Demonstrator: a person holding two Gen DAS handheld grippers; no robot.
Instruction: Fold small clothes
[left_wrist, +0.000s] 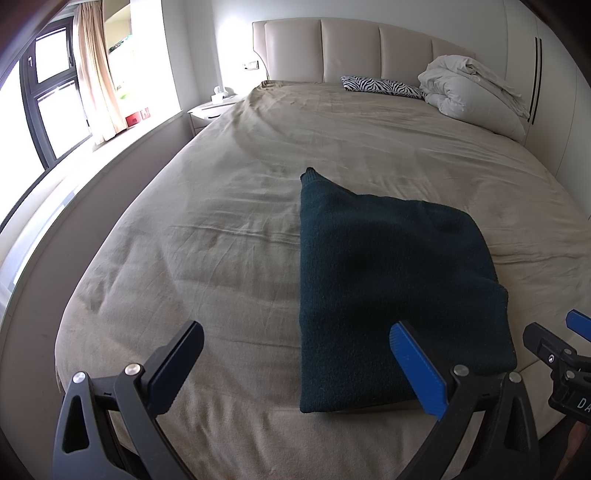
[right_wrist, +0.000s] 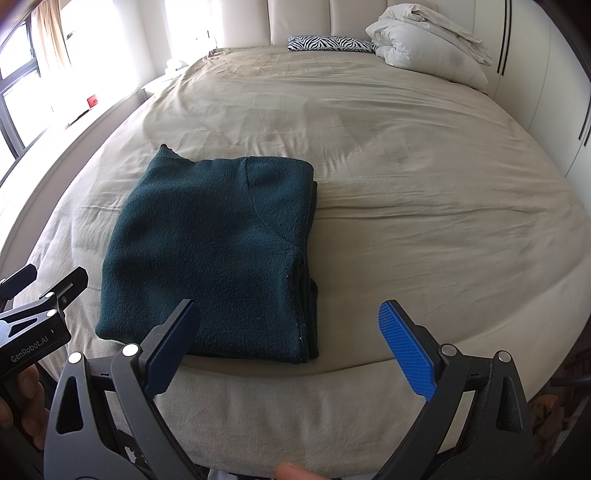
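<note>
— Where do the claws stand?

— Both are spread wide and empty. The left gripper (left_wrist: 295, 365) hangs over the near edge of the bed (left_wrist: 229, 206), its blue inner pad above the near-left part of the dark green sweater (left_wrist: 388, 280). The right gripper (right_wrist: 288, 343) hovers at the same edge, one finger over the sweater's near hem, the other out over bare sheet to the right. Neither touches cloth.

— And the sweater itself?

— It lies flat near the middle of the bed's near edge, already folded into a rough rectangle with layers stacked along its right side. Its long axis runs from the near edge toward the headboard (left_wrist: 354, 48). One pointed corner sticks out at the far-left end, aimed at the headboard.

— So what is the step, by your reckoning?

— Probably one more fold, near hem up to the far edge, or only tidying that stray corner; I cannot say which.

— How to do it well?

— Take the two near corners, one claw each, and pinch all layers, since the stacked right side looks thick and could slip apart. Lift level and carry both corners together, so the fold line stays square across the short axis. Tuck the far point under first, or it will poke out.

— Anything else around?

— A zebra-print pillow (left_wrist: 384, 86) and a bundled white duvet (left_wrist: 469, 88) sit well apart, at the headboard end.
</note>
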